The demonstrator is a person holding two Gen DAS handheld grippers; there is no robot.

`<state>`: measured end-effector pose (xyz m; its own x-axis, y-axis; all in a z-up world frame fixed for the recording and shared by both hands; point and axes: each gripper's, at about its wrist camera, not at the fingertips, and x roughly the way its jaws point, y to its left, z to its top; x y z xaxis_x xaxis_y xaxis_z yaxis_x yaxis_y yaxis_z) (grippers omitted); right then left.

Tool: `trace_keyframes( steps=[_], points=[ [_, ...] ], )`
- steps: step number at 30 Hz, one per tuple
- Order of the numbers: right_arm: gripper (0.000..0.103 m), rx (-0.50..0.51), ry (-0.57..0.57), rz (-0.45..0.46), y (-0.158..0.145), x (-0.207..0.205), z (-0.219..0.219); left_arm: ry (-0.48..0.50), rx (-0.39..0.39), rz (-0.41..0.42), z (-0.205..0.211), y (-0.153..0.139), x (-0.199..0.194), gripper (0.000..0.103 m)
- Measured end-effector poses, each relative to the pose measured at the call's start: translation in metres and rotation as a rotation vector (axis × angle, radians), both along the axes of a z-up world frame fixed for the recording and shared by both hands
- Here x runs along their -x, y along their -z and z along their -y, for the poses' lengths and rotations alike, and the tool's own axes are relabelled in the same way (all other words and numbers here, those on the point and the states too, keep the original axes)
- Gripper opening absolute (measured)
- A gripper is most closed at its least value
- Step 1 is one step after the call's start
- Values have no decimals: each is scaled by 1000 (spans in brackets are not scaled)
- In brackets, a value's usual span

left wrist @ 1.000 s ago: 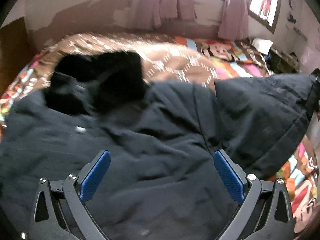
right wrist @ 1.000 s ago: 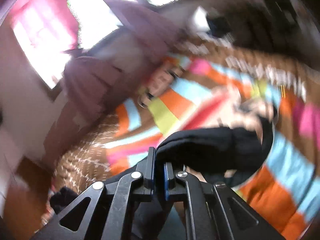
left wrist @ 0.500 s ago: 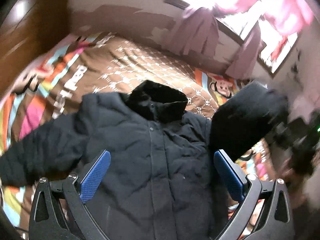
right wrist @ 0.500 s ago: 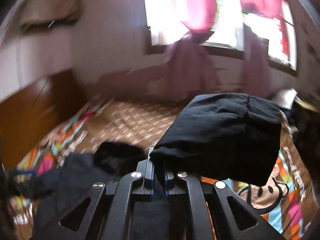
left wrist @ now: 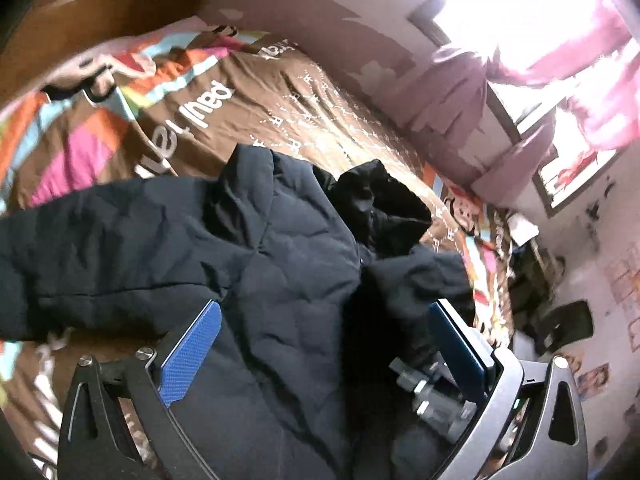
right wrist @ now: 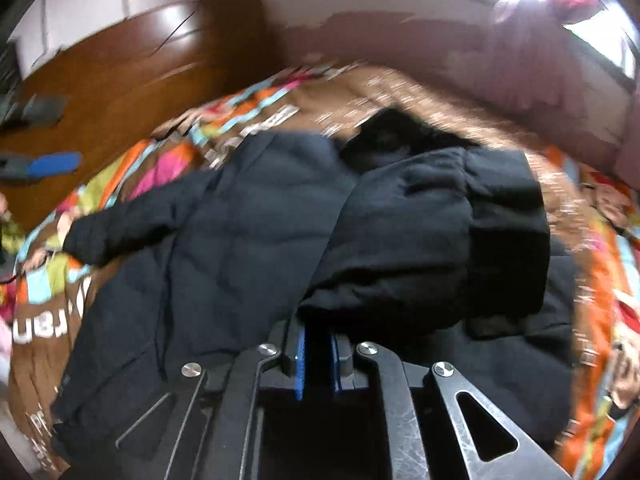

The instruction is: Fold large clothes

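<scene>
Right tongs [right wrist: 318, 354] nearly together, blue pads just easing apart, dark fabric of the folded sleeve [right wrist: 432, 240] between them at the tips; cannot tell whether still pinched. Left tongs [left wrist: 320, 364] spread wide, nothing between the pads but the jacket front below.

Open bedspread [left wrist: 248, 92] beyond the collar toward the wall; wooden headboard [right wrist: 132, 64] at the left, window [left wrist: 520, 8] and pink curtains at the right.

Dark navy puffer jacket [left wrist: 280, 264], quilted, front up, black collar [left wrist: 380, 200] bunched at the far end. One sleeve stretched out flat to the left, the other laid across the chest.

Spread on the bed, directly under and ahead of both tongs.
</scene>
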<state>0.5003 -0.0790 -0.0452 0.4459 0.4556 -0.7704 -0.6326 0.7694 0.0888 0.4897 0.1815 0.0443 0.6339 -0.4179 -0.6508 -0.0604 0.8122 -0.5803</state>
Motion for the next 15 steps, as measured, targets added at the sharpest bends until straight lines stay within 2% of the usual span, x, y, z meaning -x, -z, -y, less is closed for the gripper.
trace_keyframes(
  steps=[1,3,4,5,6,8,11,12,14,15],
  points=[
    [16,-13,-23,-12,9,1,-5,4,-1,10,-1,5,-5,102],
    [41,-48,-69,-45,26,6,-9,27,-12,21,-1,18,-13,102],
    [49,-66,-90,-61,33,8,-10,41,-15,19,1,25,-18,102],
    [63,-75,-111,-66,38,11,-11,52,-14,19,3,32,-20,102],
    [66,-81,-126,-59,41,17,-9,68,-3,16,6,42,-22,102],
    [68,-87,-157,-50,45,25,-4,96,16,-19,12,59,-25,102],
    [72,-117,-166,-60,44,34,11,80,14,-93,13,81,-21,102],
    [73,-122,-156,-55,42,36,18,64,-19,-116,12,85,-19,102],
    [74,-128,-127,-39,38,37,30,26,-145,-160,10,93,-14,100],
    [74,-123,-109,-27,36,38,36,21,-176,-165,10,96,-12,100]
  ],
)
